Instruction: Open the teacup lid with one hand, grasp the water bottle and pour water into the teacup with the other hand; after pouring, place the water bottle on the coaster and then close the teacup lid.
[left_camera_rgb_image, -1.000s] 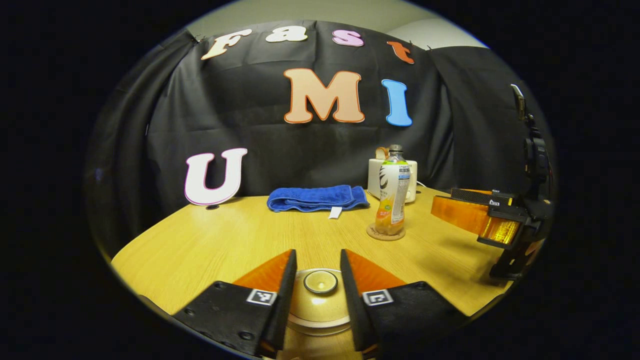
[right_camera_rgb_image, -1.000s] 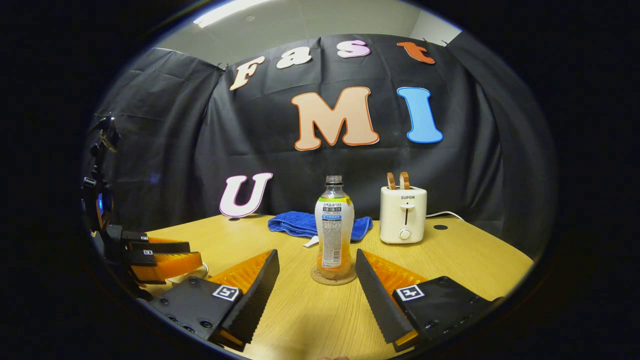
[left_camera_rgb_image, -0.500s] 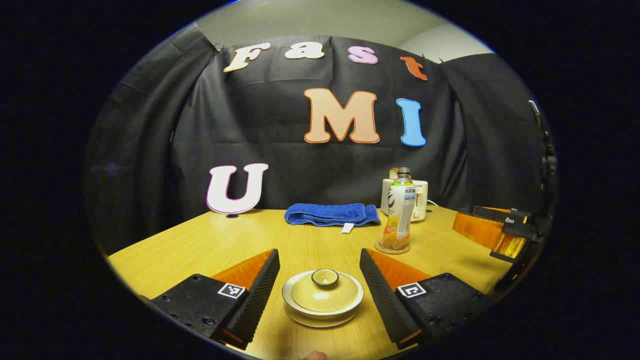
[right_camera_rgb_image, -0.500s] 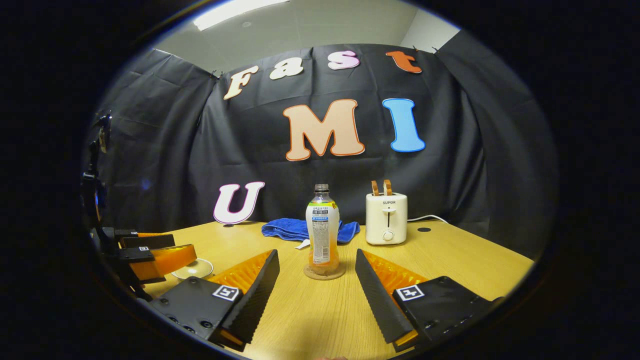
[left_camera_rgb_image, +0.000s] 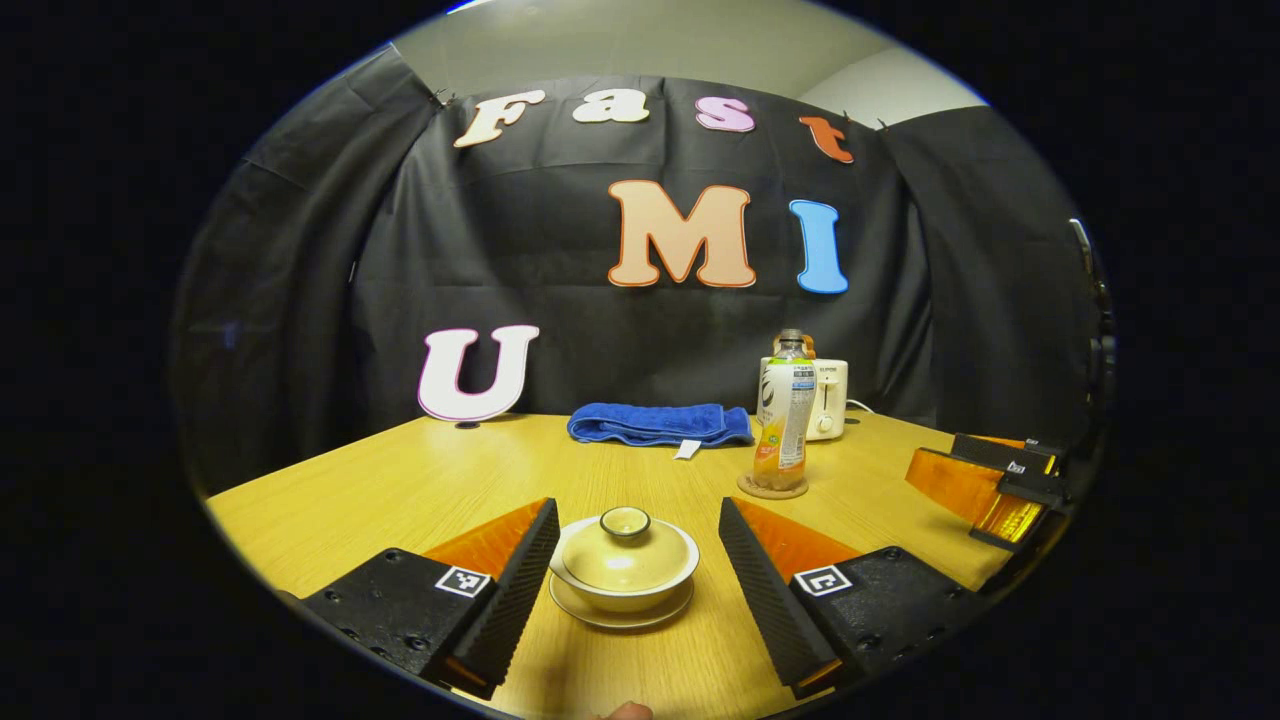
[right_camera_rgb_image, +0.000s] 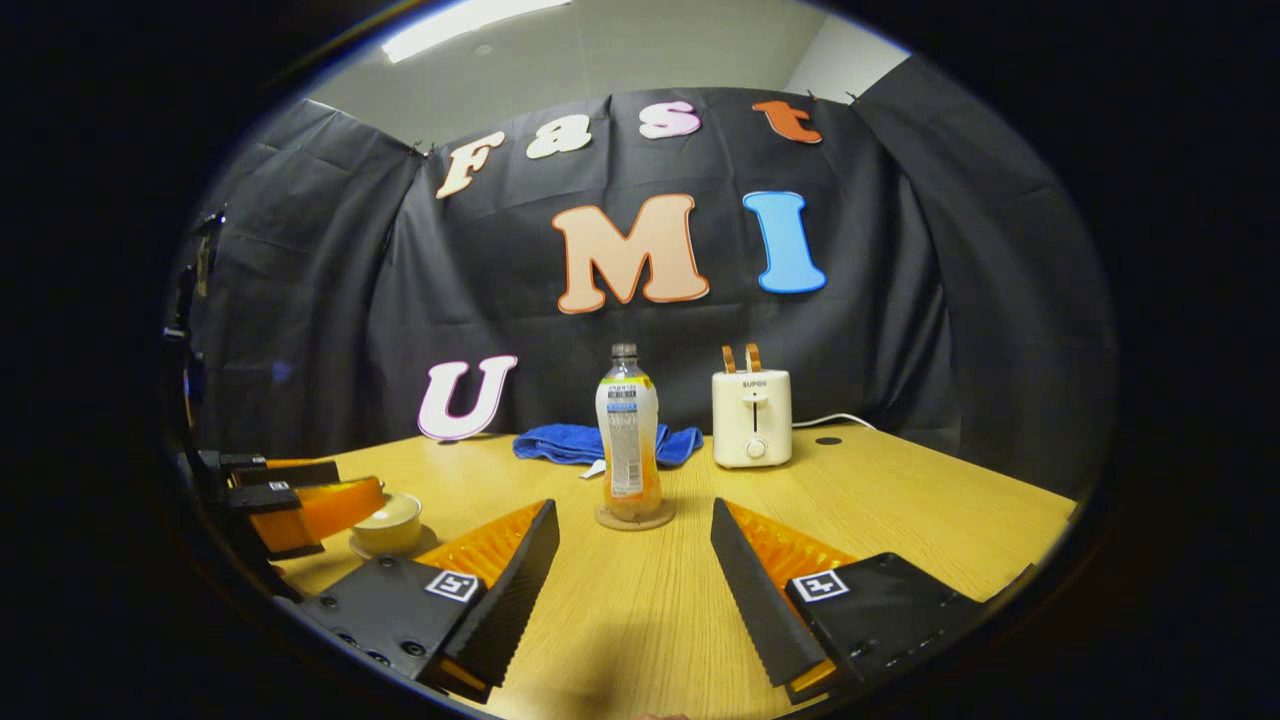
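Your left gripper (left_camera_rgb_image: 630, 585) has its fingers spread wide with nothing in them, and the teacup (left_camera_rgb_image: 622, 572) sits between them on its saucer, not touching either one. The lid (left_camera_rgb_image: 625, 548) is on the cup, knob up. Your right gripper (right_camera_rgb_image: 632, 590) is just as wide open and empty.

Further out, at about 1 o'clock from the cup in the left gripper view, the water bottle (left_camera_rgb_image: 785, 422) stands upright on the coaster (left_camera_rgb_image: 772, 487), cap off as far as I can tell. In the right gripper view it's dead ahead at 12 o'clock, well apart from the fingers. At the back of the surface (right_camera_rgb_image: 900, 510) there's a blue towel (left_camera_rgb_image: 660, 424) and a toaster (right_camera_rgb_image: 751, 418).

Honestly this looks wrapped up: lid on, bottle parked on the coaster. I can't see whether there's water inside the cup though. If it's really finished, just pull both grippers clear without bumping that lid. If not, the knob is your first grab.
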